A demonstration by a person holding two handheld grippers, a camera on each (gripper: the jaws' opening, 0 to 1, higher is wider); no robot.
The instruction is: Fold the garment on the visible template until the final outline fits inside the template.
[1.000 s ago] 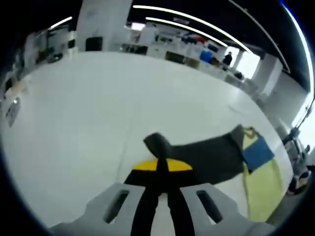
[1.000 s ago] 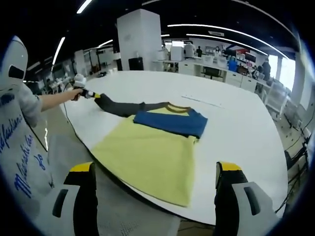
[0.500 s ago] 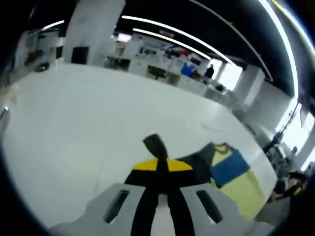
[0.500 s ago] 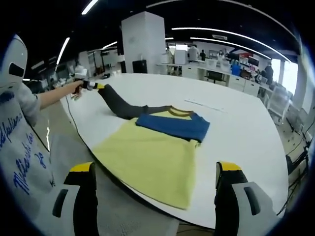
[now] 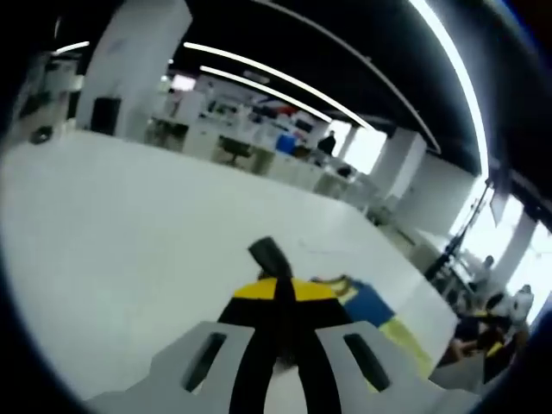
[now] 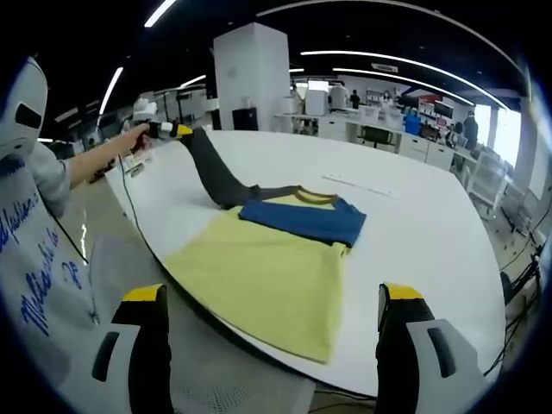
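The yellow short-bodied shirt with one blue sleeve and one dark grey sleeve [image 6: 267,259] lies flat on the round white table [image 6: 414,233], hem toward 6 o'clock in your right gripper view. The blue sleeve [image 6: 302,220] is already folded across the chest. Your left gripper [image 6: 168,129], at 10 o'clock, has its jaws clamped on the grey sleeve's cuff [image 5: 270,256], lifted off the table. Your right gripper [image 6: 267,345] hangs wide apart, holding nothing. I judge the sleeve fold and body folds remain; no template is discernible.
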